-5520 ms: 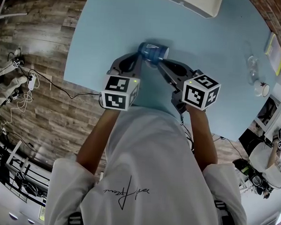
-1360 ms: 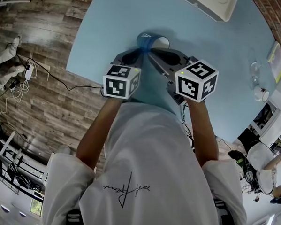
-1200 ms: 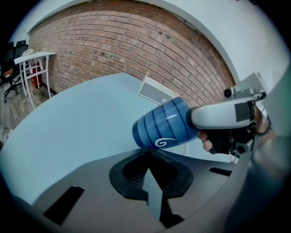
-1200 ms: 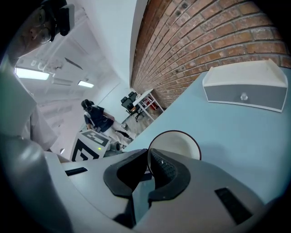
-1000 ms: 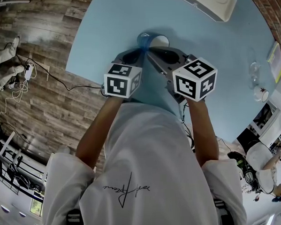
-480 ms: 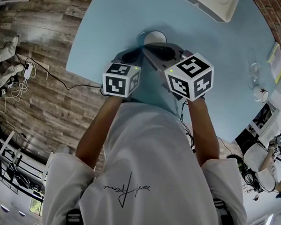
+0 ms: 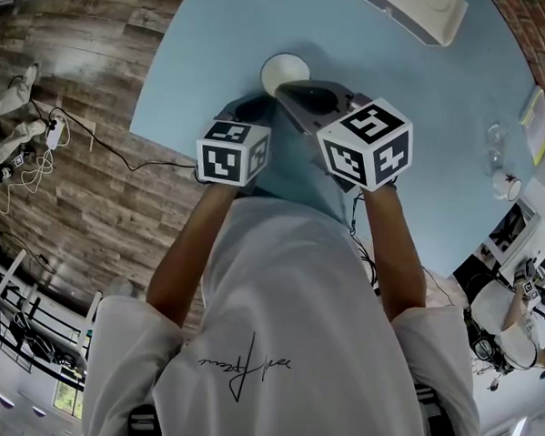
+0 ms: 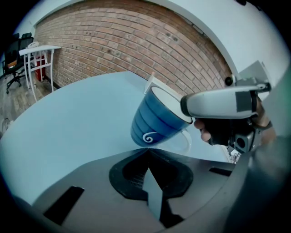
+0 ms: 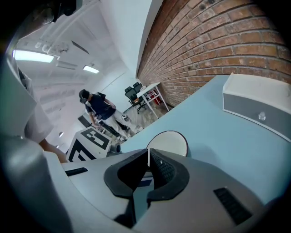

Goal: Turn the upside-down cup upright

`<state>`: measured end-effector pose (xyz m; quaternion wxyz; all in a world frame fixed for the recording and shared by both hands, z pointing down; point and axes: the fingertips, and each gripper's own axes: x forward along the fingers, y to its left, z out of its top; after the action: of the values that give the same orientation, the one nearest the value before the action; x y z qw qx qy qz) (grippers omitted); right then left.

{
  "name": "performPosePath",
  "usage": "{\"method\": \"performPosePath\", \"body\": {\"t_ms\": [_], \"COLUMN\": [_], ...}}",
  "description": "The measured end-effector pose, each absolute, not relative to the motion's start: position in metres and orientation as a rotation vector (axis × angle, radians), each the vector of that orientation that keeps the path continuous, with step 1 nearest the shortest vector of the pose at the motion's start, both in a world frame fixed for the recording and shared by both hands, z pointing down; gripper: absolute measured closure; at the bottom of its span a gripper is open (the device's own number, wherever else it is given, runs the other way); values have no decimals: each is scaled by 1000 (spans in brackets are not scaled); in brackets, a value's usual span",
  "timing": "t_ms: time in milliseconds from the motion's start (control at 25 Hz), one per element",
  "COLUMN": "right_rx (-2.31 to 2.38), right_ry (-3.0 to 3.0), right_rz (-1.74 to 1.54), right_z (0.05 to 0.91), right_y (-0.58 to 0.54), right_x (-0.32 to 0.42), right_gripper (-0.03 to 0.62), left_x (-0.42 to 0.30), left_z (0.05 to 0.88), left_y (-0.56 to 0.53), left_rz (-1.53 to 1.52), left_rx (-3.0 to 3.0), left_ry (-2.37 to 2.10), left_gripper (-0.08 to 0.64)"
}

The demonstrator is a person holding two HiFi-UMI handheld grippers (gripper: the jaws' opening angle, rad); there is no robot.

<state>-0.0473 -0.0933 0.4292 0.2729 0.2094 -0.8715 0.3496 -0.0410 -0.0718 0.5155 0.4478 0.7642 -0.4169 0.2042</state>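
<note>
**Q:** State of the right gripper (image 9: 148, 157)?
**A:** My right jaws are closed on the rim wall of the cup (image 8: 152, 120). Only a thin strip of the wall shows between them.

**Q:** State of the left gripper (image 8: 148, 151)?
**A:** My left jaws are pressed together with nothing between them. Their tips sit just beside the cup's lower side.

**Q:** Cup position?
**A:** It is over the table (image 7: 199, 54), on the near side of the white box (image 7: 416, 9), off to the box's left and well apart from it. The cup is blue with a white spiral mark and white inside. It is tilted, mouth upward, leaning toward my right gripper. Whether its base touches the table cannot be determined, because my left jaws cover that point.

**Q:** Anything else by the box?
**A:** A brick wall (image 9: 227, 41) rises behind it.
</note>
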Motion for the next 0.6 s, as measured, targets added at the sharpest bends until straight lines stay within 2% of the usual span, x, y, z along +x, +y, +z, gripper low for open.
{"method": "performPosePath", "body": {"t_ms": [600], "right_rx": [607], "right_ry": [-2403], "right_rz": [930], "right_z": [408], "right_y": [-75], "right_x": [-30], "right_gripper": [571], "left_x": [-50], "left_z": [478], "left_y": [-63], "left_rz": [415], "left_rx": [1947], "left_ry": [-1063], "left_gripper": [549]}}
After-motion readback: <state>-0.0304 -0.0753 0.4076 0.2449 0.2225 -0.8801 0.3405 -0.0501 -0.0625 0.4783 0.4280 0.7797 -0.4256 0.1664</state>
